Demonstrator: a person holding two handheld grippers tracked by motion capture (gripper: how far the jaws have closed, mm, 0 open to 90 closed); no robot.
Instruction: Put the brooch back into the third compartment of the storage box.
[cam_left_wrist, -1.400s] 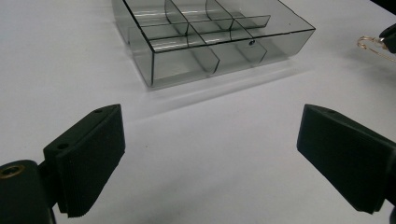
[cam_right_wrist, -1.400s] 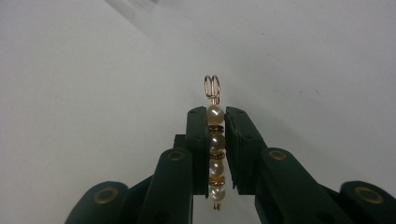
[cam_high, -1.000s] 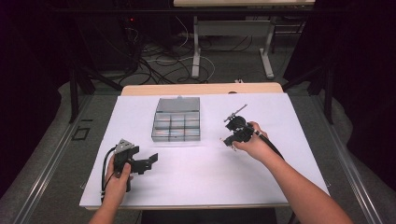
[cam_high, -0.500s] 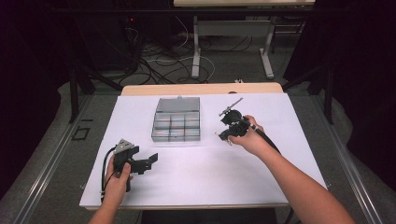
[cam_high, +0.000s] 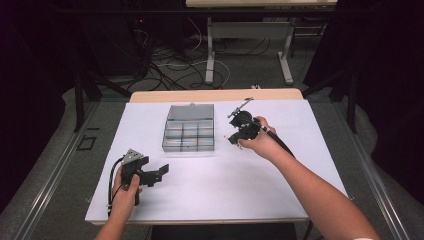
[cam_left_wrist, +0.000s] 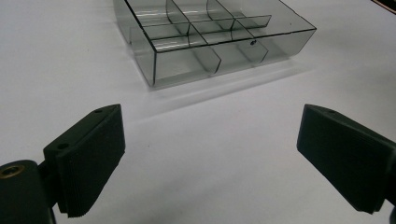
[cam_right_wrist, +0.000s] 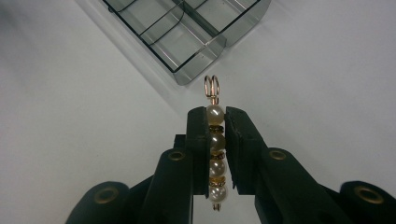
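A clear plastic compartment box (cam_high: 189, 128) sits open on the white table, its cells bare. My right gripper (cam_right_wrist: 215, 114) is shut on a short gold pin strung with several pearl beads (cam_right_wrist: 215, 140), whose gold loop sticks out past the jaw tips. In the high view the right gripper (cam_high: 234, 135) hovers just right of the box, and in the right gripper view the box's near corner (cam_right_wrist: 201, 44) lies ahead. My left gripper (cam_left_wrist: 210, 156) stands wide open with nothing between its ribbed pads (cam_left_wrist: 91, 163), facing the box (cam_left_wrist: 210, 37). In the high view the left gripper (cam_high: 159, 172) is near the table's front left.
A white sheet (cam_high: 260, 180) covers the table, with a wooden edge (cam_high: 215, 95) at the back. Beyond it are table legs and tangled cables (cam_high: 165, 70) on the dark floor.
My right gripper has carried the pearl pin a little left and farther away, closer to the box. The left gripper has stayed put and open.
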